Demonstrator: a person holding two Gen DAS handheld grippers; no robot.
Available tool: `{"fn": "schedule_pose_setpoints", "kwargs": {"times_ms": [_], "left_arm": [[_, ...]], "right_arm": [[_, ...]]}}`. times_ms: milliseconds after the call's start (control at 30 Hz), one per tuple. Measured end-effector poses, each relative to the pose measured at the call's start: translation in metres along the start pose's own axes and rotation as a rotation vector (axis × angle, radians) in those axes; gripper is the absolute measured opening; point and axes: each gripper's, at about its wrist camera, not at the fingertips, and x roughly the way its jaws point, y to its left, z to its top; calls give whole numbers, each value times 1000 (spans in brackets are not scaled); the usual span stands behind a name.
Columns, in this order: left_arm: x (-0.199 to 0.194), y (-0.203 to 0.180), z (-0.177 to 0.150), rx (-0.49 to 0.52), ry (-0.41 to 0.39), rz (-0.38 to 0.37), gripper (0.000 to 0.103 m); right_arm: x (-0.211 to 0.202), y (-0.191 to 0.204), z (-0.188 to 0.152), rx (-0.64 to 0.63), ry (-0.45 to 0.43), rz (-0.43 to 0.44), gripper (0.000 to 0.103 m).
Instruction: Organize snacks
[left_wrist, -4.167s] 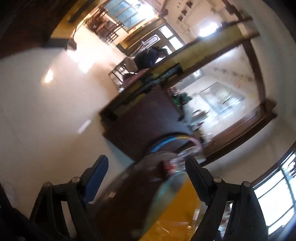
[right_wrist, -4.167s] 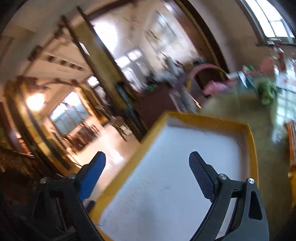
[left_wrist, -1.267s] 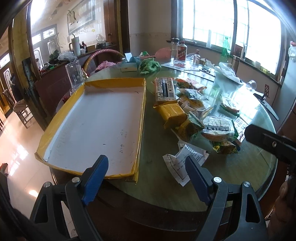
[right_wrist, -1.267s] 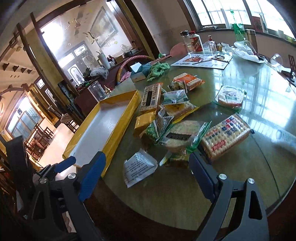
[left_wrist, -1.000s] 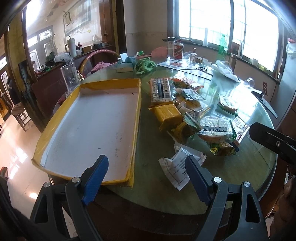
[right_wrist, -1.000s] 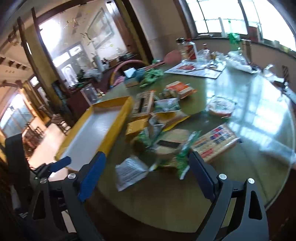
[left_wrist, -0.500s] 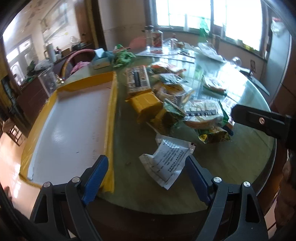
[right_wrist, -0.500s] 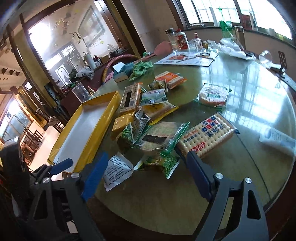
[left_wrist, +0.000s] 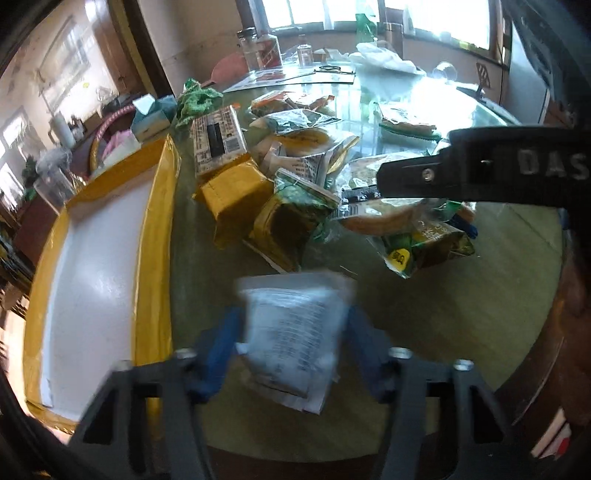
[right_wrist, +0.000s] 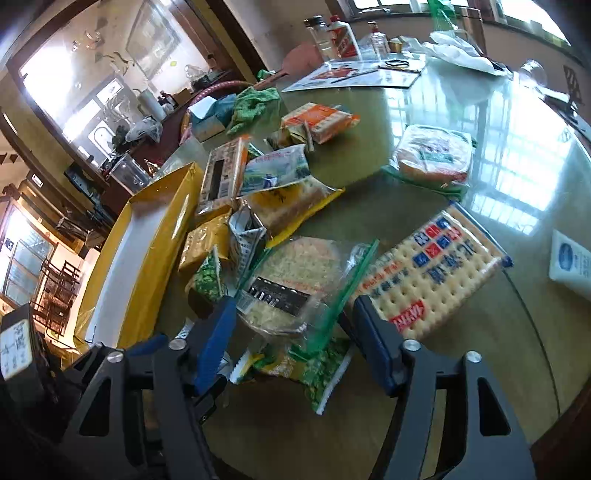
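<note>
Glass-topped round table carries loose snack packets beside the empty yellow tray, their likely destination. Left gripper, jaws just closing, brackets the white sachet; contact unclear. Right gripper, jaws also closing, straddles the noodle packet, ungripped.

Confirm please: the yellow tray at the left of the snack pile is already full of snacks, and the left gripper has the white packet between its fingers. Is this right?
Not quite. The yellow tray holds no snacks: the left wrist view shows only its bare white floor. The rest stands: the tray lies left of the snack pile, and the white packet sits between the fingers of the left gripper, whose jaws have just been closing.
</note>
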Motion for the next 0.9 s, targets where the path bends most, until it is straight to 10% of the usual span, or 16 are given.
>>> {"fn": "schedule_pose_setpoints", "kwargs": {"times_ms": [200, 267, 900], "left_arm": [[-13, 11, -7, -80, -51, -17, 36], [-20, 16, -8, -111, -78, -39, 7], [-67, 55, -23, -314, -174, -246, 0]], "right_arm": [[7, 1, 3, -12, 13, -57, 37], [6, -2, 2, -6, 19, -51, 31], [-101, 37, -12, -88, -253, 22, 10]]}}
